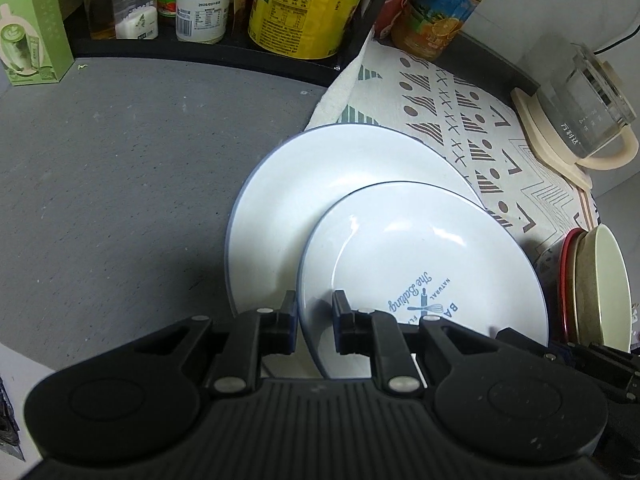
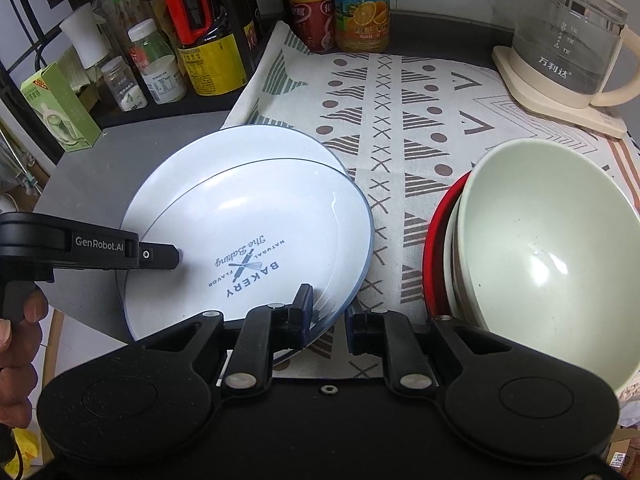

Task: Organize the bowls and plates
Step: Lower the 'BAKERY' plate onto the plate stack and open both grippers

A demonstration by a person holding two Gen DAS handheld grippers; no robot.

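A small white plate with blue bakery lettering [image 1: 424, 264] [image 2: 256, 248] is tilted above a larger white plate [image 1: 304, 184] [image 2: 240, 144]. My left gripper [image 1: 314, 320] [image 2: 176, 256] straddles the small plate's near-left rim and is shut on it. My right gripper [image 2: 328, 316] has its fingers either side of the small plate's near-right rim with a gap showing, so it looks open. A pale green bowl [image 2: 548, 248] [image 1: 608, 280] is nested in a cream bowl and a red bowl [image 2: 436, 240] to the right.
A patterned cloth [image 2: 400, 120] covers the counter's right part; grey counter [image 1: 120, 184] is on the left. A glass kettle on a cream base [image 2: 568, 40] stands back right. Bottles, jars and cans [image 2: 208, 60] line the back, with a green carton [image 1: 28, 28] at far left.
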